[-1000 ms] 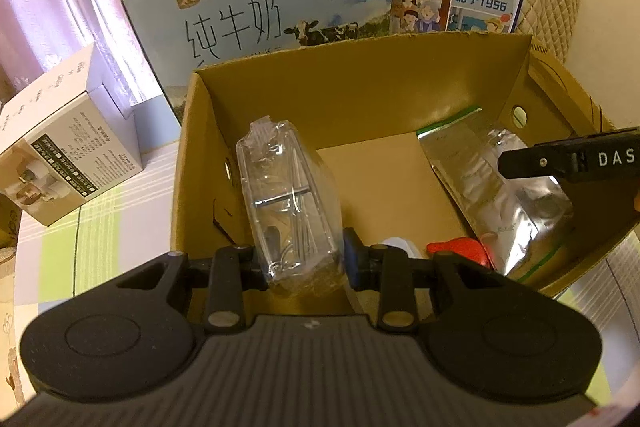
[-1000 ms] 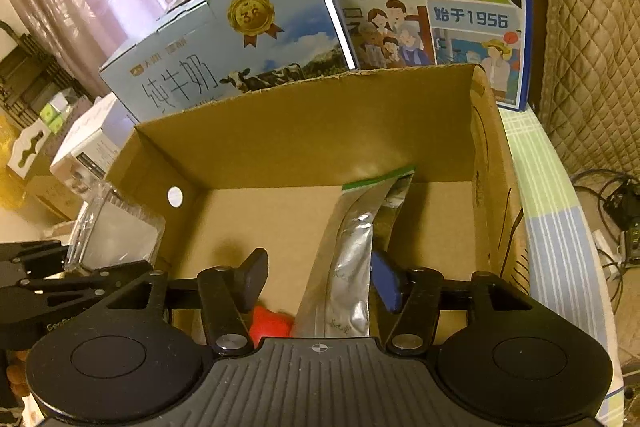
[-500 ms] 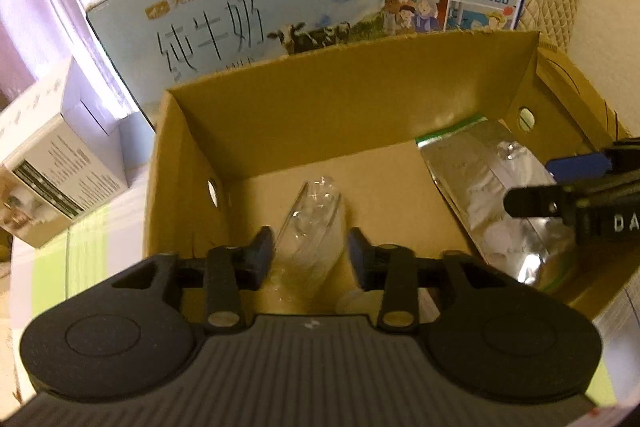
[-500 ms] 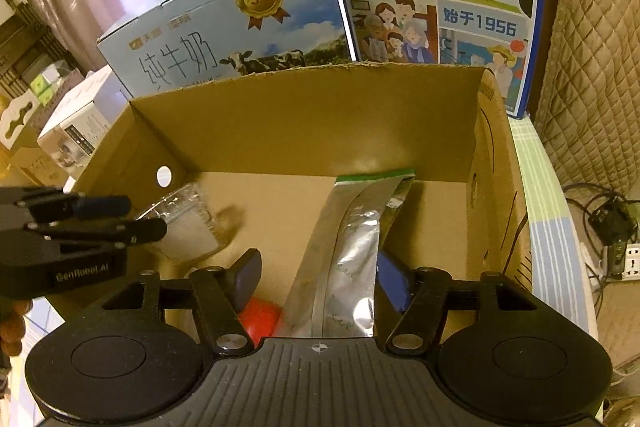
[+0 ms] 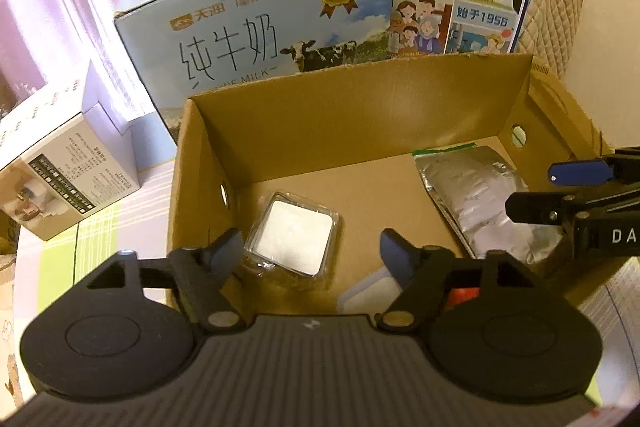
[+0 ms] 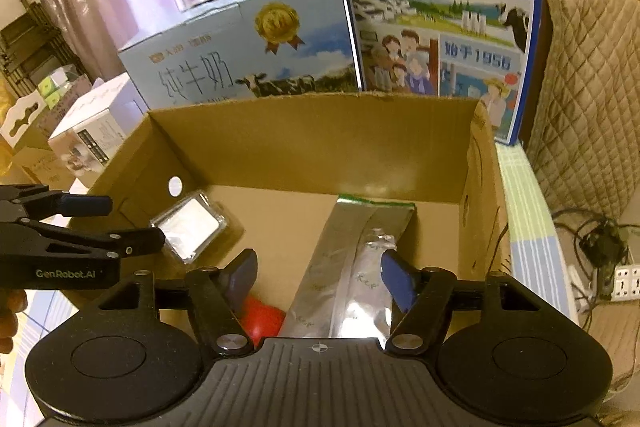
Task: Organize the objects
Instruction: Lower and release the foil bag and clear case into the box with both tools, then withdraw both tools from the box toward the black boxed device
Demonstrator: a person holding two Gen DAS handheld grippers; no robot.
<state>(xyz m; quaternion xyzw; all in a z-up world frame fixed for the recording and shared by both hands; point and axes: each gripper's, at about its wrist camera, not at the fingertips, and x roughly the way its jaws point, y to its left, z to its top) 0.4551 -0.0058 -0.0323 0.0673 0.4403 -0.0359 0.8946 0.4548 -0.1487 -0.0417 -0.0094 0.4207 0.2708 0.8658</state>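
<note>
- Cardboard box [image 5: 352, 115] sat open-topped on a striped cloth, milk cartons [image 5: 256, 27] standing behind it; both my grippers hung over its near rim, pointing down into it.
- My left gripper [image 5: 312, 247] had its jaws spread wide, having just been opening; nothing was between them; the clear plastic case [image 5: 294, 243] lay flat on the box floor at the left, below and just beyond the jaws, and nothing gripped it.
- My right gripper [image 6: 318, 275] also stood apart, its jaws having just been opening a little further; the silver foil pouch [image 6: 352, 267] lay lengthwise on the floor at the right, running up between the fingers, but I judged the pads were not pressing on it.
- A red object [image 6: 262, 319] showed low by the near wall, mostly hidden; I could not tell what it was; a pale thing [image 5: 368, 291] lay beside it, equally unclear.
- I judged the case light, stiff and slick, likely to crack or skid under a hard pinch; I would take it across two opposite edges, not the broad faces.
- I judged the pouch soft, crinkly and slippery, sagging if held at one end; the sealed green-edged top [image 6: 374, 203], or a fold at mid-body, looked the surest hold.
</note>
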